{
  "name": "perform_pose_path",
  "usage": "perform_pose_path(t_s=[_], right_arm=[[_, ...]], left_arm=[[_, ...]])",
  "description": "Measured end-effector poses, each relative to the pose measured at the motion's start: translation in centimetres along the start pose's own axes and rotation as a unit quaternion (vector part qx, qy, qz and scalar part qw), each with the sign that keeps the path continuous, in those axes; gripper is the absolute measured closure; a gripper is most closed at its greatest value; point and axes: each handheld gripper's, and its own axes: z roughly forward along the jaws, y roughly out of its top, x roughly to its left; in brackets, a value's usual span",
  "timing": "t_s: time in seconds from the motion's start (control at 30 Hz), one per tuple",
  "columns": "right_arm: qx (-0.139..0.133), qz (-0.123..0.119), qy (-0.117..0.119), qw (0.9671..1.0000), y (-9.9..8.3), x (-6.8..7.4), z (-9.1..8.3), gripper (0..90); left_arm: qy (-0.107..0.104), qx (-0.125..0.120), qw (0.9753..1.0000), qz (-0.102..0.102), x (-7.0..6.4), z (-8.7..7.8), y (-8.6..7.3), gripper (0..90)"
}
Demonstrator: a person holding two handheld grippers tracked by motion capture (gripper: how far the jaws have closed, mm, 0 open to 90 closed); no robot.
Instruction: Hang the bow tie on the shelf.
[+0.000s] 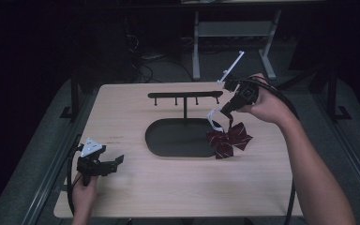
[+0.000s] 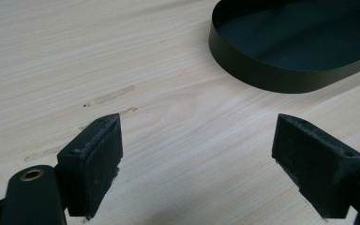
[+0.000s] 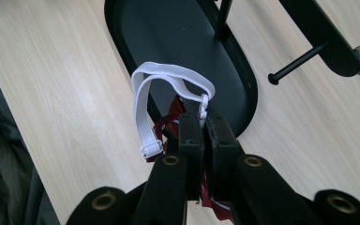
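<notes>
A dark red striped bow tie [image 1: 228, 139] is held up by its white elastic strap [image 3: 168, 89], which is pinched between the closed fingers of the right gripper [image 1: 226, 108]. The bow hangs below the fingers, at the right end of the black oval tray [image 1: 168, 140] of the hook stand [image 1: 185, 95], its lower edge at or just above the desk [image 1: 168, 187]; contact cannot be told. The strap loop is stood upward and the bow's long axis is tilted, running roughly across the desk. The thin strap could slip free of the fingers, or the loop could miss a peg, because the bow swings. The left gripper [image 1: 117, 161] is kept near the desk's left edge with its fingers wide apart and empty.
</notes>
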Motion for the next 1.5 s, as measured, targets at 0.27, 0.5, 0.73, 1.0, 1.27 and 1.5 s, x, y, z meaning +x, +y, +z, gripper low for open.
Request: perform_pose_path(t_s=[0.27,0.5,0.73,1.0,1.27,1.5], right_arm=[[0.001,0.005,0.006,1.0000,0.7,-0.7,0.1,86.2],[0.002,0.005,0.006,1.0000,1.4,-1.4,0.1,86.2],[-0.001,0.008,0.003,1.0000,2.0,-2.1,0.3,86.2],[0.001,0.025,0.001,0.9997,2.1,-3.2,0.4,86.1],[0.011,0.042,0.002,0.9991,1.9,-4.4,0.8,86.0],[0.016,0.054,-0.005,0.9984,1.9,-5.3,1.0,86.0]], left_arm=[[0.002,0.002,1.0000,0.005,-0.1,0.1,0.1,16.3],[0.003,0.001,1.0000,0.004,0.0,0.0,0.1,16.3],[0.003,-0.001,1.0000,0.003,0.0,0.0,0.1,16.3],[0.001,0.003,1.0000,0.008,0.1,0.1,0.1,16.3],[0.001,0.000,1.0000,0.006,-0.1,0.1,0.1,16.3],[-0.002,0.003,0.9999,0.009,-0.2,0.2,0.2,16.3]])
